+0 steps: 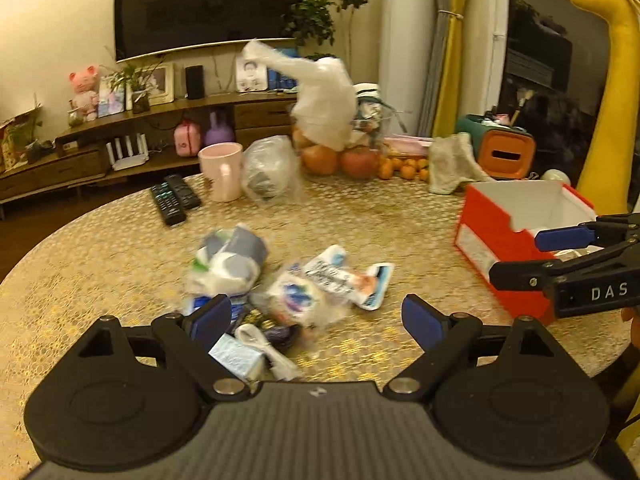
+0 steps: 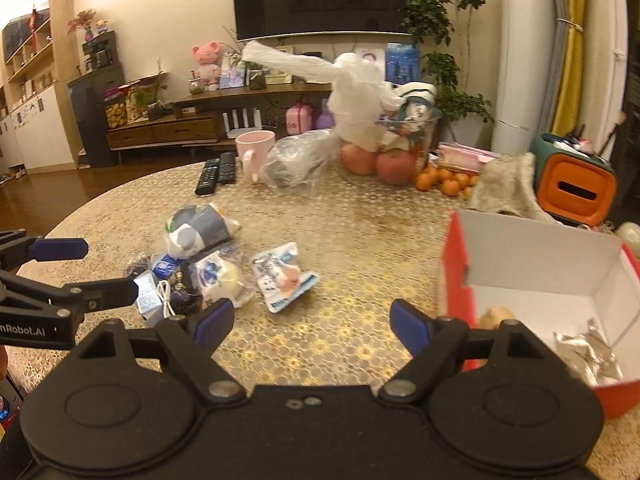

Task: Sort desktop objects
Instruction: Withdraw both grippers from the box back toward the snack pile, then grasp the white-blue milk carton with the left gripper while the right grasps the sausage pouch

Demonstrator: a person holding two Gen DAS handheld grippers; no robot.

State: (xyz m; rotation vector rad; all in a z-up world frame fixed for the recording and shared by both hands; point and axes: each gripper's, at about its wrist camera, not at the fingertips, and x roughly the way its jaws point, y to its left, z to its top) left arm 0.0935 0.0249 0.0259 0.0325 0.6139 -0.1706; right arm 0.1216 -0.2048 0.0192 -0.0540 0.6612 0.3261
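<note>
Left tongs (image 1: 316,318): hanging wide apart with nothing between the blue pads, poised just above the near edge of the pile; showing side-on at the left border of the right wrist view (image 2: 108,268).
Right tongs (image 2: 312,324): standing apart and empty over bare counter, between the pile and the box; reaching in at the right border of the left wrist view (image 1: 516,258).
Pile of small packets (image 2: 208,276): lying in a loose heap on the counter (image 2: 360,216), left of the box; a white coiled cable (image 2: 166,296) and a pale blue carton (image 1: 236,354) are sitting at its near side, a grey-and-white pouch (image 2: 200,228) at its far side.
Red box (image 2: 452,280): sitting open to the right of the pile, holding a crumpled foil wrapper (image 2: 588,354) and a small yellowish item, partly hidden.
Remotes (image 2: 216,172): lying side by side towards the far edge.
Pink mug (image 2: 254,152): standing just right of the remotes, beside a clear plastic bag (image 2: 296,160).
Fruit (image 2: 380,160): resting farther right under a white bag, with small oranges (image 2: 444,180) alongside.
</note>
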